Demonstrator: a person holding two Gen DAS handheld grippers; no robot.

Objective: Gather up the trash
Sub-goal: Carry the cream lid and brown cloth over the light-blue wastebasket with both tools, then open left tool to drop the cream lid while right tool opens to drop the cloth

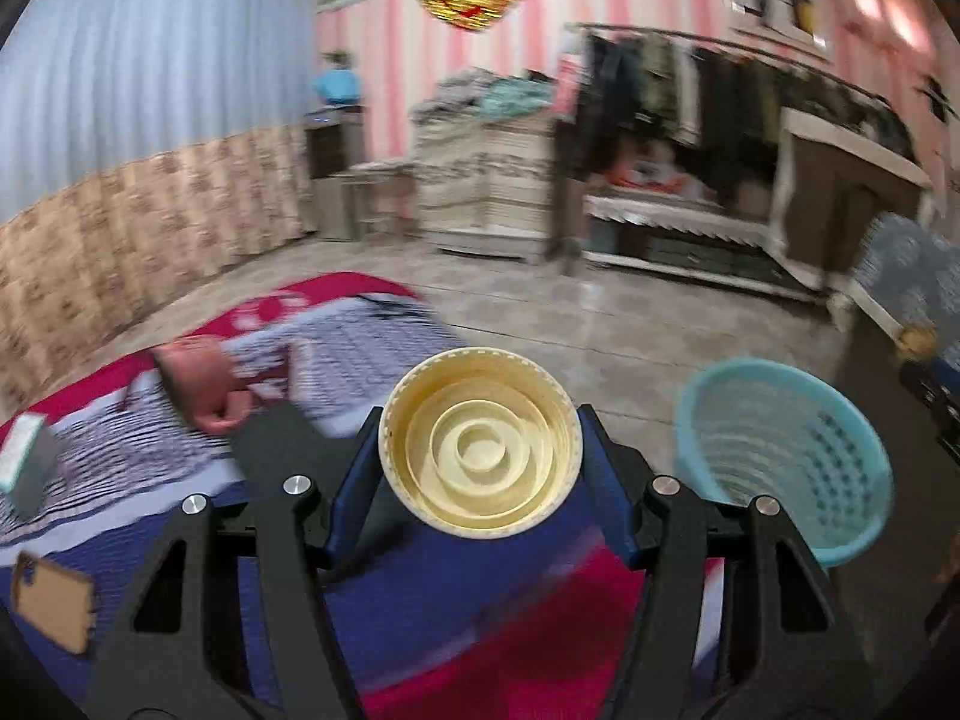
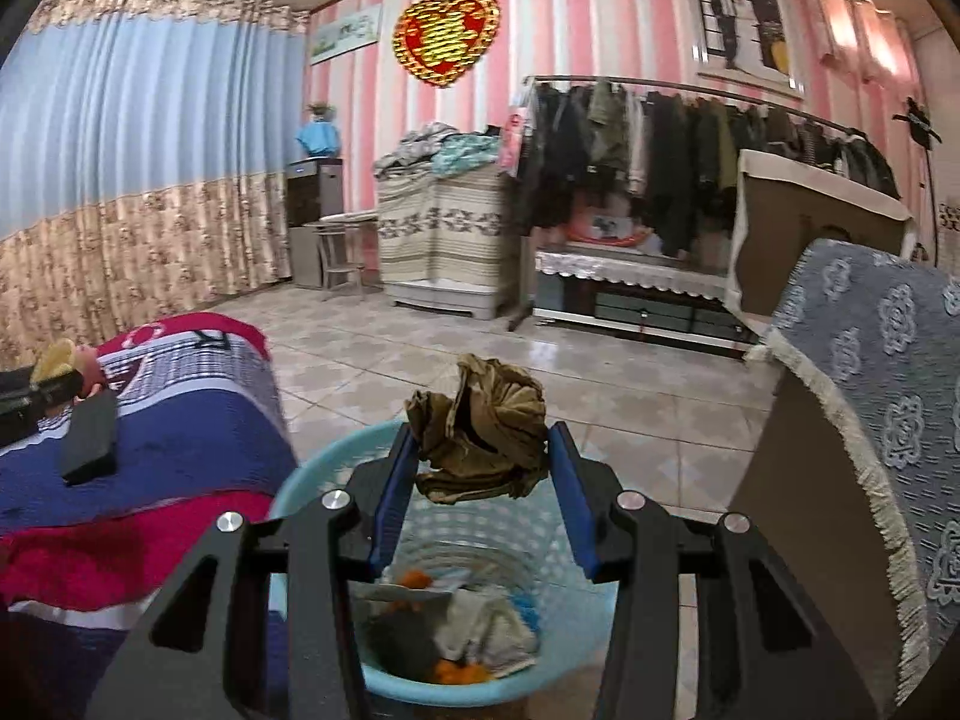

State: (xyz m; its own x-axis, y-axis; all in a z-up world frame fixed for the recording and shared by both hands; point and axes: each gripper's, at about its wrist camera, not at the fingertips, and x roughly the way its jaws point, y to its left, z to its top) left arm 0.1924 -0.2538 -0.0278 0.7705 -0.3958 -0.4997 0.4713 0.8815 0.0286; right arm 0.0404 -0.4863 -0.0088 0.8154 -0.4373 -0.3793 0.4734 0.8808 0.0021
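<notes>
My left gripper (image 1: pixel 480 450) is shut on a cream plastic lid (image 1: pixel 480 450), held over the bed's blue and red cover (image 1: pixel 468 600). A light blue trash basket (image 1: pixel 786 456) stands on the floor to its right. My right gripper (image 2: pixel 482 462) is shut on a crumpled brown paper wad (image 2: pixel 480 429), held right above the same basket (image 2: pixel 312 480), which has several bits of trash inside (image 2: pixel 456 624).
A small box (image 1: pixel 27 459) and a cardboard piece (image 1: pixel 54 603) lie on the bed at left. A black flat object (image 2: pixel 90 435) lies on the bed. A covered cabinet (image 2: pixel 870 420) stands right of the basket. Tiled floor (image 2: pixel 600 372) lies beyond.
</notes>
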